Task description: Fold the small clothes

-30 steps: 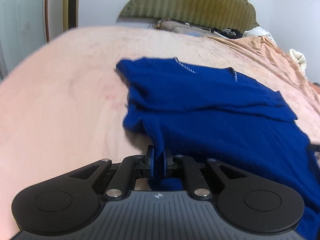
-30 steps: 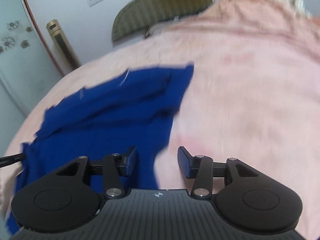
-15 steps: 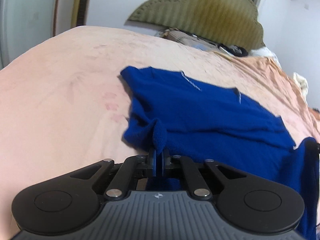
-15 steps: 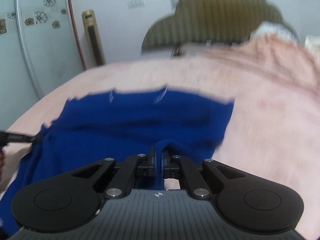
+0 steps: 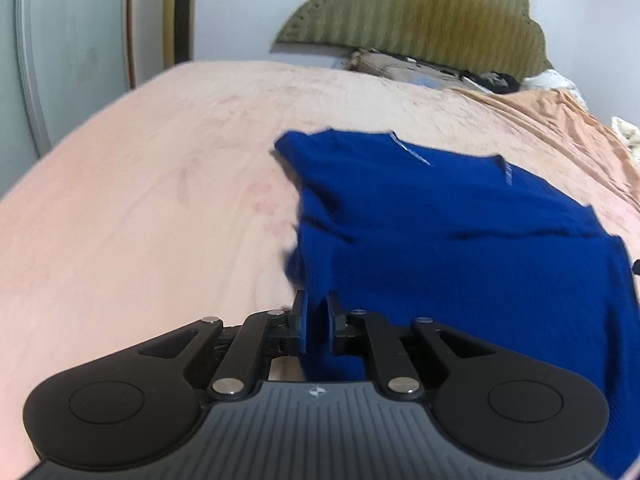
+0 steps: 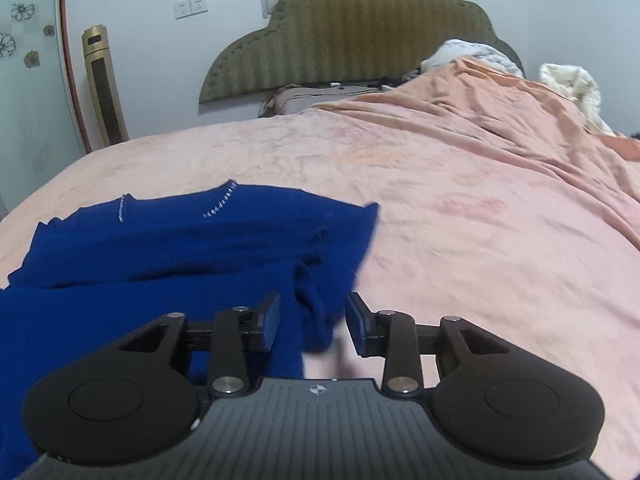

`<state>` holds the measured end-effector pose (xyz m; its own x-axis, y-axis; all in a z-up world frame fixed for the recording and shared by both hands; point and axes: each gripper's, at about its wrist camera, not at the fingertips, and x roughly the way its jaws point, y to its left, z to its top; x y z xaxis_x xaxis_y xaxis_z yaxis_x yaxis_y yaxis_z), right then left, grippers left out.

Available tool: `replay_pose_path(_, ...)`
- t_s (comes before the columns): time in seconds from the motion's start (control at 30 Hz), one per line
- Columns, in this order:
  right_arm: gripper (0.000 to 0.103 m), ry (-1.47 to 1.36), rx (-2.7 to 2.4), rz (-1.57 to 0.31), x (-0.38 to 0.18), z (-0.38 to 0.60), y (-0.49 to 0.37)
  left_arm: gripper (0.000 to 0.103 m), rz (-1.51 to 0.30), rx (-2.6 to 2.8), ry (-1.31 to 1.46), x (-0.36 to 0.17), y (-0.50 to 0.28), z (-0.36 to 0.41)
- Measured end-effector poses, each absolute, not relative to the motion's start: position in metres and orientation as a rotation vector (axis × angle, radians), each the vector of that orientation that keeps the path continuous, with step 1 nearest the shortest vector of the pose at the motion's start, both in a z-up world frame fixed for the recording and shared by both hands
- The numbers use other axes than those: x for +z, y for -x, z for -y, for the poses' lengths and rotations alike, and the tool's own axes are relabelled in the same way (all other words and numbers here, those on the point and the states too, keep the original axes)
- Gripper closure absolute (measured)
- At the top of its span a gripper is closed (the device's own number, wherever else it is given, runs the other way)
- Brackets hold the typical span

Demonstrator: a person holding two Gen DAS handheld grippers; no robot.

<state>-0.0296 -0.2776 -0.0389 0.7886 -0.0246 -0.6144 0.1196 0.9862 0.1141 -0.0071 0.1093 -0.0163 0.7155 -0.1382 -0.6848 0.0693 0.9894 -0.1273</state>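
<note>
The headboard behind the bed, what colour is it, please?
Olive green headboard, ribbed; clearest in the right wrist view.

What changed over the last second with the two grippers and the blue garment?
The right gripper pinched the blue garment, drew its hem toward the camera, and its jaws are now opening with the cloth loose between them. The left gripper stayed clamped on its corner. The pink bedspread is unchanged.

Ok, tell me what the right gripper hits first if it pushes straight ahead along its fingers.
The right gripper, jaws opening, already has a bunched fold of the blue garment loose between them. Straight on it would likely meet more of that cloth, then the pink bedspread; depth is unclear.
</note>
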Motion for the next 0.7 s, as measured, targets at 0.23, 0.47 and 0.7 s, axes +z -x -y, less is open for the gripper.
replay_pose_path(0.23, 0.053, -0.214, 0.053, -0.781, -0.053, 0.28, 0.079, 0.087, -0.832, -0.203, 0.155, -0.025, 0.052, -0.107)
replay_pose_path(0.47, 0.049, -0.262, 0.208, -0.8, -0.056, 0.262, 0.115, 0.036, -0.84, -0.294, 0.105, -0.026, 0.092, -0.085)
replay_pose_path(0.7, 0.049, -0.292, 0.273, -0.804, -0.054, 0.252, 0.129, 0.036, -0.827, -0.315, 0.049, -0.027, 0.112, -0.07)
